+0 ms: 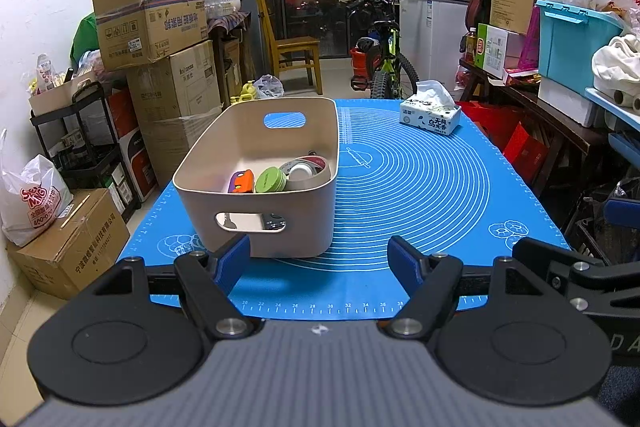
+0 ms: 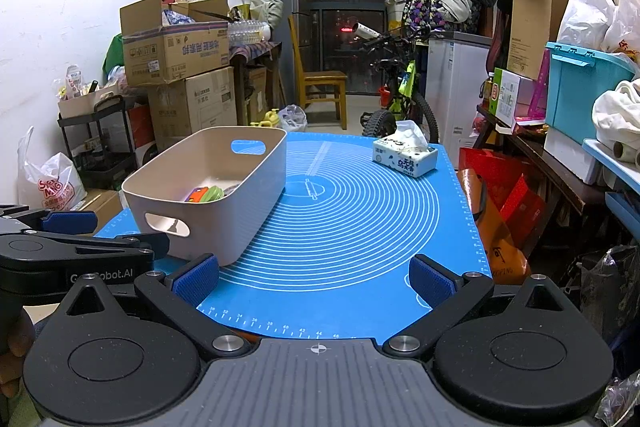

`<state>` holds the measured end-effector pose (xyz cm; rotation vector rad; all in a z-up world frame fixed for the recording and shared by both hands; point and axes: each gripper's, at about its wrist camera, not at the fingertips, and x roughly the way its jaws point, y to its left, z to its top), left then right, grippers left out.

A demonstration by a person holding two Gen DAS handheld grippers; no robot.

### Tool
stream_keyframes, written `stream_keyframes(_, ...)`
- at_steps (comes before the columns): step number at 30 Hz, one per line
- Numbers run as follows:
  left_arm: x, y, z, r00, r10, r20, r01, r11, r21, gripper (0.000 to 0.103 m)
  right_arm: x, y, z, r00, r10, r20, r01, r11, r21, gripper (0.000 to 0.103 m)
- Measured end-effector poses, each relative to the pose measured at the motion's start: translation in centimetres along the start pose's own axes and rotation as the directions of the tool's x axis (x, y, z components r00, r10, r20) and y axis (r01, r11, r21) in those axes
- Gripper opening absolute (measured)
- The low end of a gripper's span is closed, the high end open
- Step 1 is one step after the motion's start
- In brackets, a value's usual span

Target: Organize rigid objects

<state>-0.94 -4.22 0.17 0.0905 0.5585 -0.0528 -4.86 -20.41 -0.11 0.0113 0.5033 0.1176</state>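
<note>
**Bin loaded, both grippers empty**

The bin's (image 1: 256, 183) near wall hides most of its contents. Over the rim show an orange-and-purple toy (image 1: 241, 181), a green lid (image 1: 271, 179) and a tape roll (image 1: 306, 169); a dark thing behind the handle slot is unclear. The bin sits left on the blue mat (image 1: 408, 187) covering the bench. The left gripper (image 1: 320, 259) and right gripper (image 2: 316, 279) stand wide apart, holding nothing. A tissue box (image 1: 431, 115) stands far right.
</note>
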Motion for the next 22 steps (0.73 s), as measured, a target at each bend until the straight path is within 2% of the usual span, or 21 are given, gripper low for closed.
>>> stream_keyframes(22, -0.26, -0.11, 0.11, 1.0, -0.003, 0.005, 0.003, 1.0, 0.001, 0.078, -0.02, -0.12, 0.01, 1.0, 0.0, -0.001, 0.0, 1.0, 0.0, 0.1)
